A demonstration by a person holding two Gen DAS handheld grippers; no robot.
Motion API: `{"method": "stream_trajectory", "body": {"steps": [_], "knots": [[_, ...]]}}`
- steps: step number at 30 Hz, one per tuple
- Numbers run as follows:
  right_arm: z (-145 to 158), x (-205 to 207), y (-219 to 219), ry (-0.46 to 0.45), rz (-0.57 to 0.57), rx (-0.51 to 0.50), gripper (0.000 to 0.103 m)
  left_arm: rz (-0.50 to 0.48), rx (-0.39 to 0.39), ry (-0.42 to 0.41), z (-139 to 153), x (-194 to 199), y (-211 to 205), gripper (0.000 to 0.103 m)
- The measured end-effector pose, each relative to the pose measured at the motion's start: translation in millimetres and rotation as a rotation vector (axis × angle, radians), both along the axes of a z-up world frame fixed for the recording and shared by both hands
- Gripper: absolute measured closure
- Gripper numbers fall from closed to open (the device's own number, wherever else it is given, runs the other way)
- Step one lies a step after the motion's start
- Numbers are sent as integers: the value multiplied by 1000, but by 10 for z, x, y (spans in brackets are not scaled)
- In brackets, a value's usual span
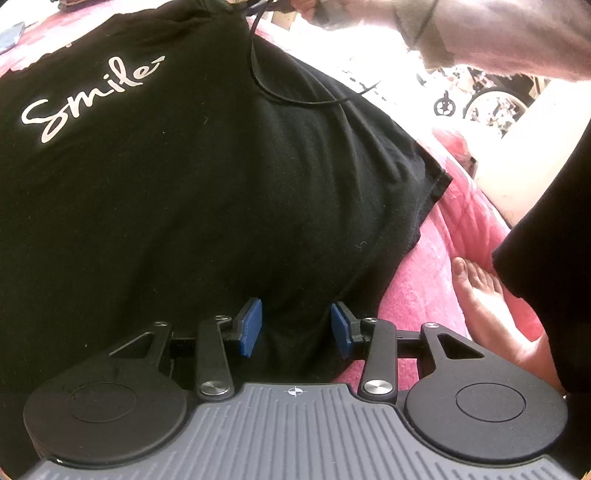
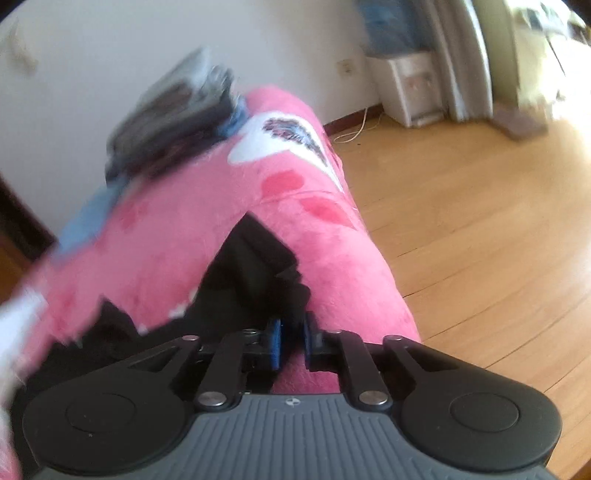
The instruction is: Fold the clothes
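Observation:
A black T-shirt (image 1: 184,184) with white "Smile" lettering lies spread flat on a pink blanket (image 1: 424,280). My left gripper (image 1: 295,328) is open just above the shirt's near part, its blue pads wide apart with nothing between them. In the blurred right wrist view, my right gripper (image 2: 291,338) has its blue pads nearly together on a fold of the black T-shirt (image 2: 255,266), which rises in a peak over the pink blanket (image 2: 184,229).
A thin black cable (image 1: 295,99) loops across the shirt's far side under a person's arm (image 1: 498,33). A bare foot (image 1: 487,302) rests on the blanket at right. A pile of dark folded clothes (image 2: 173,118) sits at the blanket's far end; wooden floor (image 2: 461,221) lies to the right.

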State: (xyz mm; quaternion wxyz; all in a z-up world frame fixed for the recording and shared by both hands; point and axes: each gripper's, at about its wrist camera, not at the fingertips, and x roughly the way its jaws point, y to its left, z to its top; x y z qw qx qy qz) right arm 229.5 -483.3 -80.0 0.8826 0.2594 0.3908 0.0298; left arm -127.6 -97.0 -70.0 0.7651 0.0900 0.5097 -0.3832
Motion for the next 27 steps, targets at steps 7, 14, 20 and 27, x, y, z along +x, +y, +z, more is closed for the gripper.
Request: {"method": "stream_trajectory", "body": {"steps": [7, 14, 20, 27], "knots": [[355, -1116, -124, 47, 186, 27, 68, -16, -8, -24, -1, -27, 7, 61], [649, -2294, -156, 119, 383, 34, 68, -18, -4, -36, 10, -36, 9, 60], [324, -3209, 183, 271, 414, 34, 71, 35, 16, -26, 54, -25, -6, 60], [67, -3434, 125, 327, 397, 99, 94, 58, 57, -30, 86, -73, 27, 60]]}}
